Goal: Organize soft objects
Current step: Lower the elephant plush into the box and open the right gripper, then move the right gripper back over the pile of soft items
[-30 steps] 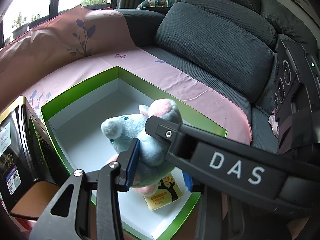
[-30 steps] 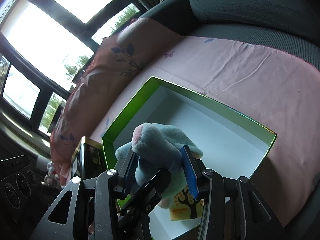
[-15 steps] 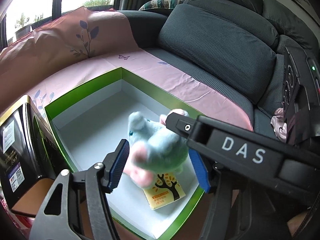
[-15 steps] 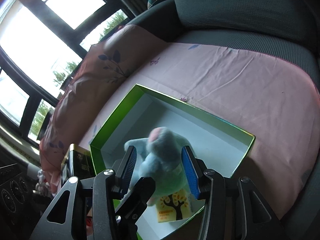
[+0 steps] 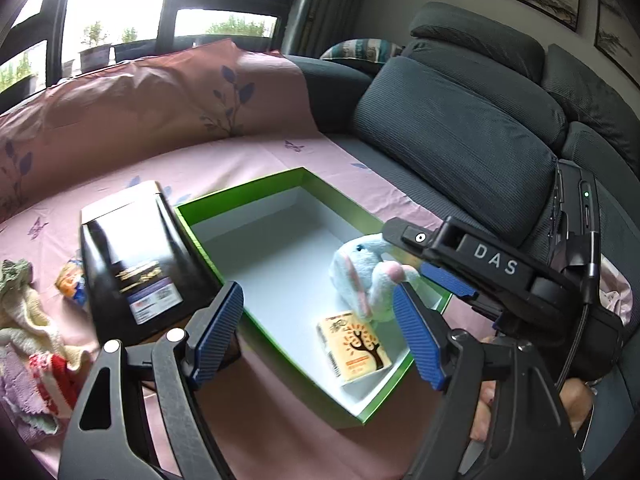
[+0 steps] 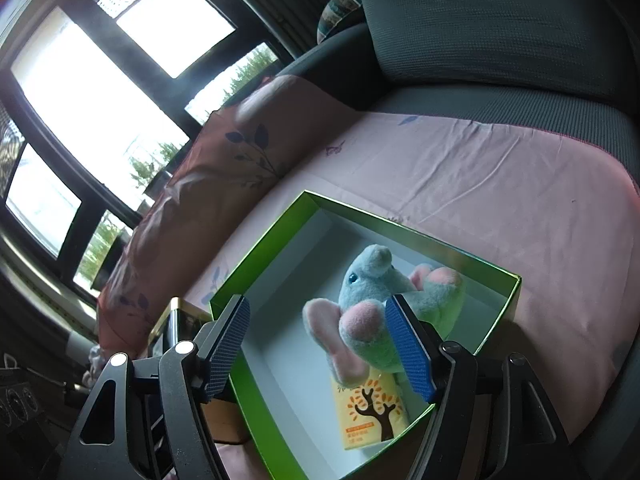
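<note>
A blue-and-pink plush elephant (image 5: 360, 276) lies inside the green box (image 5: 240, 194), at its right end beside a yellow tissue pack (image 5: 354, 346). My left gripper (image 5: 316, 336) hangs back above the box's near edge, its jaws opening with nothing between them. In the right wrist view the plush elephant (image 6: 372, 312) rests in the green box (image 6: 420, 236), partly over the tissue pack (image 6: 370, 412). My right gripper (image 6: 318, 346) is low over it, jaws opening. The plush shows between the pads without being pressed. One of the right gripper's fingers (image 5: 492, 264) crosses the box's right corner.
A black box (image 5: 128, 256) stands against the green box's left wall. Knitted cloths (image 5: 24, 340) and a small orange packet (image 5: 70, 284) lie at the far left on the pink sheet (image 5: 280, 160). Grey sofa cushions (image 5: 460, 140) rise behind. A hand (image 5: 572, 400) shows at the lower right.
Both grippers let go of the plush elephant, which dropped into the green box. Both pairs of jaws widened. The left gripper pulled back and up, bringing the black box and cloths into view.
</note>
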